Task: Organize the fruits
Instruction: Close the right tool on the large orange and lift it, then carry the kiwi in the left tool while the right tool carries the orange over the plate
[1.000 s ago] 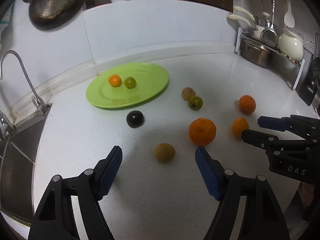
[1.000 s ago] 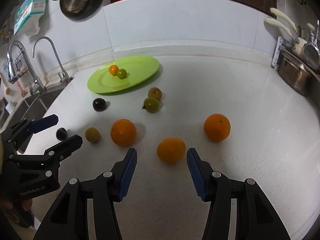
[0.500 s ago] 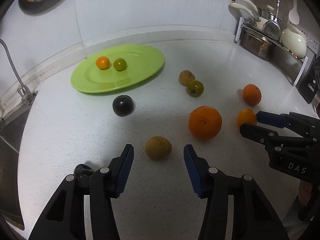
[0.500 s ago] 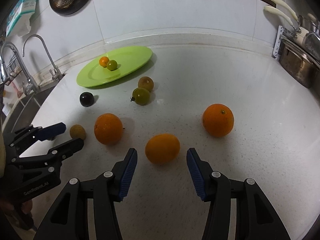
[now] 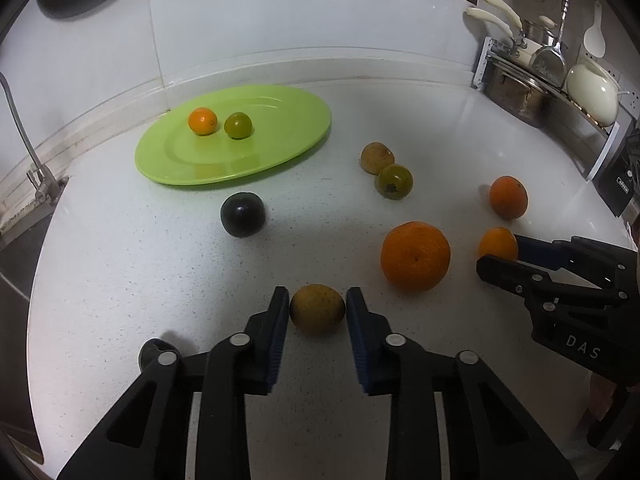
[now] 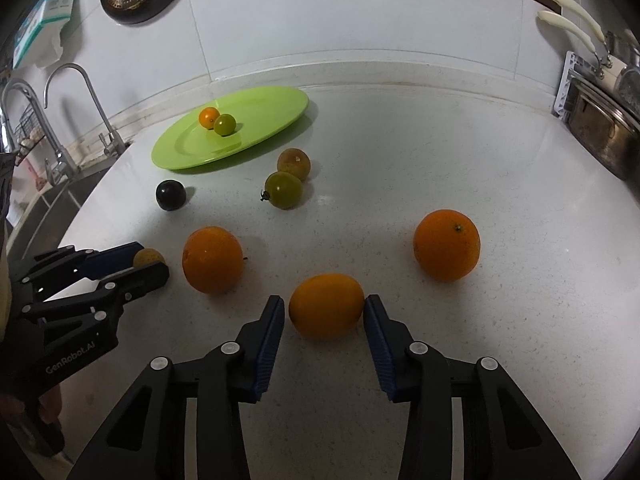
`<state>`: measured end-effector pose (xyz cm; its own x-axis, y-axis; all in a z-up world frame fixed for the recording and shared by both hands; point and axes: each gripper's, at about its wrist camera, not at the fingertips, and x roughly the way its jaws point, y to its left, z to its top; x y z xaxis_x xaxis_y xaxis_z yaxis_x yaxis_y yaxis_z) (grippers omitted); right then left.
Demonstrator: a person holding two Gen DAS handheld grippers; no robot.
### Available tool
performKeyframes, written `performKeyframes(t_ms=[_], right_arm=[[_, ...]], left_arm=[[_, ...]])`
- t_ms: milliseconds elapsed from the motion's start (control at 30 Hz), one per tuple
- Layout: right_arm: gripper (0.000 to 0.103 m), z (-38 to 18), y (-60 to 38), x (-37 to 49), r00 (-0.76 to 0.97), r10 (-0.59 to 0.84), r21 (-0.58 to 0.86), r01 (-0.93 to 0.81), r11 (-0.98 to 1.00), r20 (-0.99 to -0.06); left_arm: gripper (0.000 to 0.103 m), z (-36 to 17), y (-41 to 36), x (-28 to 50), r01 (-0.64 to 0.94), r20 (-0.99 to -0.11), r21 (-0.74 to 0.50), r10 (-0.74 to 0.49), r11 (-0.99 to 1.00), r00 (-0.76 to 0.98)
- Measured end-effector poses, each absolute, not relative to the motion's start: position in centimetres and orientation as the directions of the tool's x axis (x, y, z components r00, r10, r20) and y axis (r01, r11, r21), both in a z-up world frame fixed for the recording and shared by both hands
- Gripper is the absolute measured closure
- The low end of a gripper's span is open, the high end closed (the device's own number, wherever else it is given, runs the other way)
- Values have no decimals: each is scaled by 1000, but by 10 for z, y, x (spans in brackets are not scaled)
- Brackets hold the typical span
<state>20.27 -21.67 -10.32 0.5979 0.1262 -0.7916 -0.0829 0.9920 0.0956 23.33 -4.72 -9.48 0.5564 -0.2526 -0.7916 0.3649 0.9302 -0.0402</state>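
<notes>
1. Fruits lie scattered on the white counter [image 5: 120, 280]; two small ones sit on the green plate [image 5: 280, 148].
2. Left claw [image 5: 317, 308] has just closed, pinching a small brownish fruit [image 5: 317, 309].
3. Right claw [image 6: 325, 309] has just been closing around an oval orange fruit [image 6: 326, 306], pads touching its sides.

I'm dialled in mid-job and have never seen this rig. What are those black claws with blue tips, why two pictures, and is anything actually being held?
No robot: a person holds a two-finger clamp in each hand, with a camera on each looking along its fingers. One picture is the left gripper's view, the other the right gripper's; each also sees the other at its edge. On the white counter lie loose fruits and a green plate already carrying two small ones. The left jaws have just closed onto a small brownish-yellow fruit, pads pressing its sides. The right jaws have just been closing around an oval orange fruit, pads touching it. Both fruits sit on the counter.
</notes>
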Motion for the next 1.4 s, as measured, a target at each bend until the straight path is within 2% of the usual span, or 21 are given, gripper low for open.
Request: performKeyframes(t_ms=[400,900,1400], right_arm=[[64,-89,-210,196,625,150,104,-109,989,-767],[64,-38,-183,189,705,236,122,-210,970,-669],[64,6,-152,221,760,308,111,-300,947,-572]], left_arm=[[74,-77,-42,222,374,-761,-53,-280,926,585],[74,-24,-21,204,364,-667,-28,-288,931,687],[74,13,7,227,335,-584,-12,-279,942,763]])
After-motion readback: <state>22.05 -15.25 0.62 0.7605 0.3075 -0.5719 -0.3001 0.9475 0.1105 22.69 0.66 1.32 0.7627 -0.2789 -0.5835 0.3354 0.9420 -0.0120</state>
